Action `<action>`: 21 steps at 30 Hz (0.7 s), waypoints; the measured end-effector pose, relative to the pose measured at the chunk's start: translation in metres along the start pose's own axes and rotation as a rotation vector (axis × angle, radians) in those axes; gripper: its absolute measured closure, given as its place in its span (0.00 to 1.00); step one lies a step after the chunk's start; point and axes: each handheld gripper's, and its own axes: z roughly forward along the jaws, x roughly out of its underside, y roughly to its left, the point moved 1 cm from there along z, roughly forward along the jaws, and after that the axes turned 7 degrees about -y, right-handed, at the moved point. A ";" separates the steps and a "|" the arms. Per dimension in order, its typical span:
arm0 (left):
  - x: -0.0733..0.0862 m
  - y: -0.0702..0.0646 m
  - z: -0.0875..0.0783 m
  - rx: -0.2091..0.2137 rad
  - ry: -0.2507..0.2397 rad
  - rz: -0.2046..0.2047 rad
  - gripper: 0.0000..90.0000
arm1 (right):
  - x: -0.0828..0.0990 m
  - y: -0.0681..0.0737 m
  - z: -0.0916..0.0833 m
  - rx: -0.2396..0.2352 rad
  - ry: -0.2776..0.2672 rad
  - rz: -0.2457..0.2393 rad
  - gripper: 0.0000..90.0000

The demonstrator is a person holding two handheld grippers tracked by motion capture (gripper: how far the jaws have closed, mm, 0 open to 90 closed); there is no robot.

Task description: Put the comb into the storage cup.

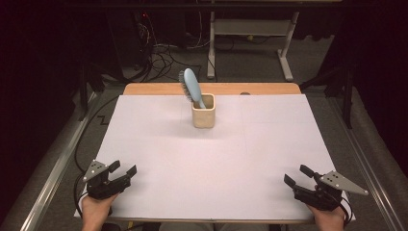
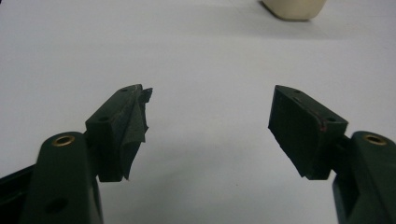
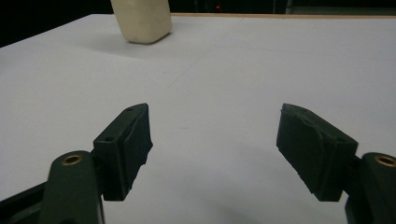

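A cream square cup [image 1: 203, 117] stands toward the back middle of the white table sheet [image 1: 207, 159], with a light-blue hairbrush [image 1: 191, 86] leaning out of it, bristles facing left. My left gripper [image 1: 122, 168] rests at the front left corner, jaws open and nothing between them; its own view [image 2: 210, 105] has the cup's base [image 2: 294, 9] far off at the top right. At the front right corner my right gripper [image 1: 298, 176] also stands open and holds nothing; in its view [image 3: 215, 123] the cup [image 3: 142, 21] sits far ahead at the upper left.
A wooden strip [image 1: 211, 88] edges the back of the table. Metal rails [image 1: 53, 168] run along both sides. Beyond the table are cables [image 1: 163, 53] on the floor and the white legs of another desk [image 1: 284, 53].
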 end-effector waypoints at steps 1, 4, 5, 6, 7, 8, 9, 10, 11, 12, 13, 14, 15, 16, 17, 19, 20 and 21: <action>0.001 0.000 0.000 -0.003 -0.001 -0.003 0.32 | 0.000 0.000 0.000 0.001 0.001 0.000 0.30; 0.001 0.000 0.000 -0.006 0.000 -0.003 0.31 | 0.000 0.000 0.000 0.000 0.001 0.001 0.30; 0.002 0.000 0.001 -0.006 -0.001 -0.003 0.31 | 0.000 0.000 0.000 0.000 0.000 0.001 0.30; 0.002 0.000 0.001 -0.006 0.001 -0.003 0.31 | 0.000 0.000 0.000 -0.001 0.000 0.001 0.30; 0.002 -0.001 0.001 -0.006 0.002 -0.005 0.31 | 0.000 0.000 0.000 0.000 0.000 0.001 0.30; 0.003 -0.001 0.001 -0.006 0.002 -0.007 0.31 | 0.000 0.000 0.000 0.000 0.000 0.001 0.30; 0.003 -0.001 0.001 -0.006 0.002 -0.009 0.31 | 0.000 0.000 0.000 0.000 0.000 0.001 0.30; 0.004 0.000 0.002 -0.008 0.003 -0.010 0.31 | 0.000 0.000 0.000 0.000 0.000 0.001 0.30; 0.004 0.000 0.002 -0.010 0.005 -0.012 0.31 | 0.000 0.000 0.000 0.001 0.001 0.001 0.30; 0.004 0.000 0.002 -0.010 0.006 -0.014 0.31 | 0.000 0.000 0.000 0.000 0.000 0.001 0.30; 0.004 0.000 0.002 -0.014 0.005 -0.016 0.31 | 0.000 0.000 0.000 0.002 0.001 0.001 0.30; 0.004 0.000 0.002 -0.014 0.004 -0.017 0.31 | 0.000 0.000 0.000 0.002 0.001 0.001 0.30; 0.004 0.000 0.002 -0.016 0.002 -0.018 0.31 | 0.000 0.000 0.000 0.003 0.001 0.001 0.30; 0.004 0.000 0.001 -0.016 0.000 -0.020 0.31 | 0.000 0.000 0.000 0.003 0.001 0.001 0.30; 0.005 0.000 0.001 -0.016 -0.001 -0.021 0.31 | 0.000 0.000 0.000 0.004 0.001 0.000 0.30; 0.005 0.001 0.001 -0.017 -0.002 -0.024 0.31 | 0.000 0.000 0.000 0.004 0.001 -0.001 0.30; 0.005 0.001 0.001 -0.017 -0.002 -0.024 0.31 | 0.000 0.000 0.000 0.005 0.001 -0.001 0.30; 0.005 0.001 0.001 -0.017 -0.002 -0.024 0.31 | 0.000 0.000 0.000 0.005 0.001 -0.001 0.30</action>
